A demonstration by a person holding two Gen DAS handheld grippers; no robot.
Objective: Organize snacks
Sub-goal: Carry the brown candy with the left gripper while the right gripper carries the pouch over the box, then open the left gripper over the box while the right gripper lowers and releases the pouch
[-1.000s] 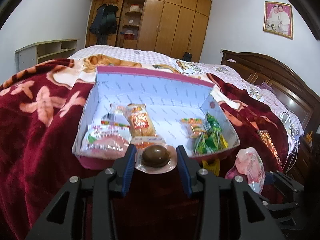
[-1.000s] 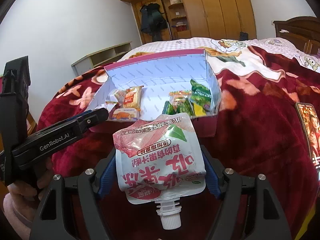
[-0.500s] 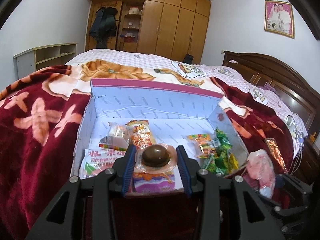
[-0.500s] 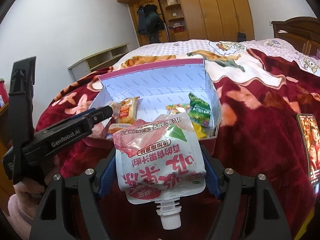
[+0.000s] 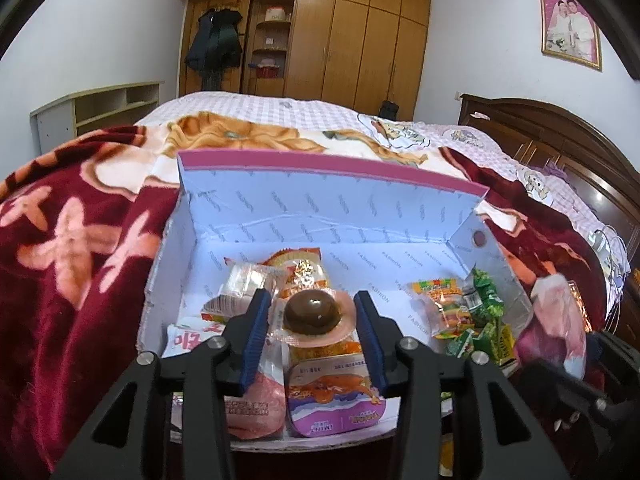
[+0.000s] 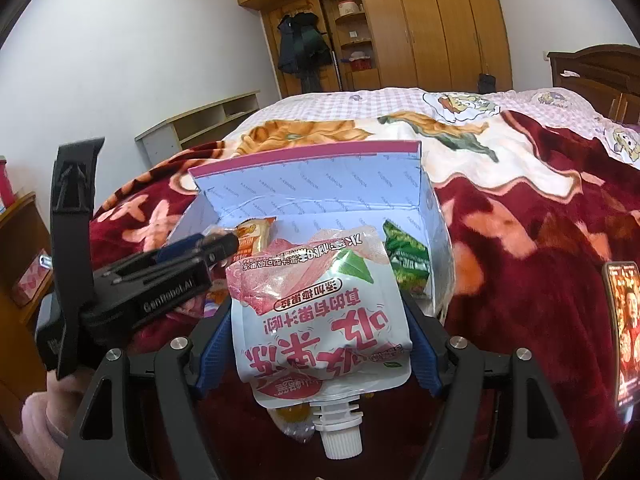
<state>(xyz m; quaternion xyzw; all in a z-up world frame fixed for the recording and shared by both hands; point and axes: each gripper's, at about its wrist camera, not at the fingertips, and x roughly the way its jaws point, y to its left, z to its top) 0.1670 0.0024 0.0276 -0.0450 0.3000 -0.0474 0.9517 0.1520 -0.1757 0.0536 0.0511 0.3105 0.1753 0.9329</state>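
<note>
A pale blue cardboard box (image 5: pixel 328 204) with a pink rim lies open on the bed; it also shows in the right wrist view (image 6: pixel 312 184). My left gripper (image 5: pixel 311 316) is shut on a vacuum-packed brown egg (image 5: pixel 312 314) and holds it over the box's front left part. Below it lie a pink pouch (image 5: pixel 248 404), a purple-trimmed cup snack (image 5: pixel 332 396) and an orange packet (image 5: pixel 300 272). Green and yellow candy packs (image 5: pixel 476 316) fill the box's right side. My right gripper (image 6: pixel 320 336) is shut on a pink-and-white spouted jelly pouch (image 6: pixel 320 312), cap toward the camera, just in front of the box.
The box sits on a dark red flowered blanket (image 5: pixel 68 248). A phone or printed card (image 6: pixel 624 320) lies on the blanket at the right. A dark wooden headboard (image 5: pixel 568 140) is at the right, a wardrobe (image 5: pixel 352 32) at the back, and a low shelf unit (image 5: pixel 96 108) at the left.
My left gripper has moved forward with the egg, from in front of the box's near wall to over its inside. My right gripper has moved closer to the box with the pouch.
</note>
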